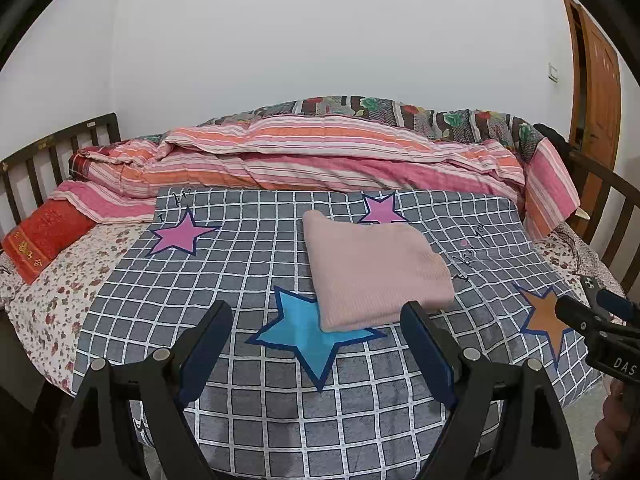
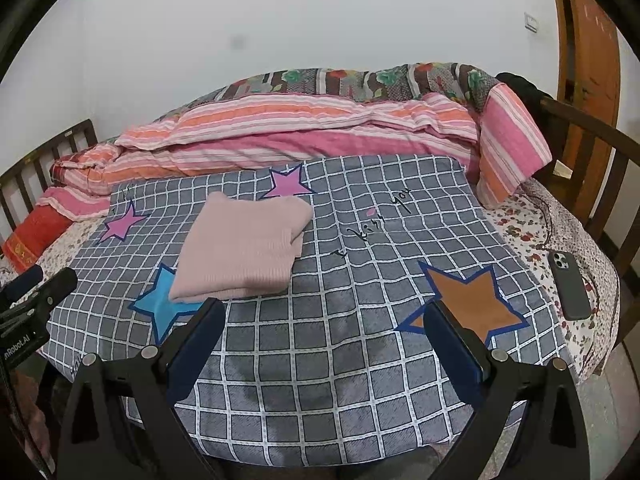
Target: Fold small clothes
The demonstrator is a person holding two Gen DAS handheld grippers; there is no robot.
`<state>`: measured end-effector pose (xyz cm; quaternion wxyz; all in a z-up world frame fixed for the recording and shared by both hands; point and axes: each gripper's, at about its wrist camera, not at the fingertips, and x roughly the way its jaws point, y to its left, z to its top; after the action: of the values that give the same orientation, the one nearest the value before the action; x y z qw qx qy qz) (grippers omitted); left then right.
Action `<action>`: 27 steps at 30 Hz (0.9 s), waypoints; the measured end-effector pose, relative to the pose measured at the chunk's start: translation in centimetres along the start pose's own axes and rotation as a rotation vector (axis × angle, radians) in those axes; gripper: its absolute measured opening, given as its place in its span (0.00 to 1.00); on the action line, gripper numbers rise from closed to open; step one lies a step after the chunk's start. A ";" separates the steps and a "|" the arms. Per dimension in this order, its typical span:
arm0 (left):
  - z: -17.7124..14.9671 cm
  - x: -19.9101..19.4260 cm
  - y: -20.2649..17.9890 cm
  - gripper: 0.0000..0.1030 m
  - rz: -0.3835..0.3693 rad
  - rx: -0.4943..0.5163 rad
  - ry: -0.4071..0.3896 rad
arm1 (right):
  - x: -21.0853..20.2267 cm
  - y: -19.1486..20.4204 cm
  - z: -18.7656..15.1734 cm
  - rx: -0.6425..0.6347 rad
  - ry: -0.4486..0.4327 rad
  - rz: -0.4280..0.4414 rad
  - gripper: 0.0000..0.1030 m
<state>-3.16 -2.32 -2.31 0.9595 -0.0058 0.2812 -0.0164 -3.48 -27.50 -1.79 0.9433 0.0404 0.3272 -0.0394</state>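
A pale pink knit garment [image 1: 376, 268] lies folded into a neat rectangle on the grey checked cover [image 1: 248, 280], partly over a blue star. It also shows in the right wrist view [image 2: 244, 248]. My left gripper [image 1: 320, 312] is open and empty, held above the cover just in front of the garment's near edge. My right gripper [image 2: 324, 312] is open and empty, held above the cover to the right of the garment [image 2: 244, 248], near an orange star [image 2: 468, 300].
A striped pink and orange quilt [image 1: 312, 152] is bunched along the back of the bed. A red pillow [image 1: 44, 236] lies at far left. A dark phone [image 2: 570, 284] lies on the floral sheet at right. Wooden bed rails [image 2: 600, 152] flank the bed; a wooden door [image 2: 588, 60] stands at right.
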 end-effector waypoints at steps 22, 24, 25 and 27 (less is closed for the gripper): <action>0.0 0.1 0.4 0.83 -0.005 -0.003 -0.001 | -0.1 0.9 -0.2 -0.010 0.001 0.013 0.95; 0.1 0.1 0.6 0.83 -0.003 -0.005 -0.002 | -0.1 0.9 -0.2 -0.011 0.001 0.013 0.95; 0.1 0.1 0.6 0.83 -0.005 -0.006 -0.003 | -0.1 1.0 -0.1 -0.012 0.002 0.013 0.95; 0.1 0.0 0.7 0.83 -0.005 -0.007 -0.004 | -0.1 1.1 -0.1 -0.015 0.001 0.014 0.95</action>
<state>-3.12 -1.65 -2.23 0.9600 -0.0098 0.2794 -0.0178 -3.52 -26.44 -1.77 0.9436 0.0357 0.3277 -0.0303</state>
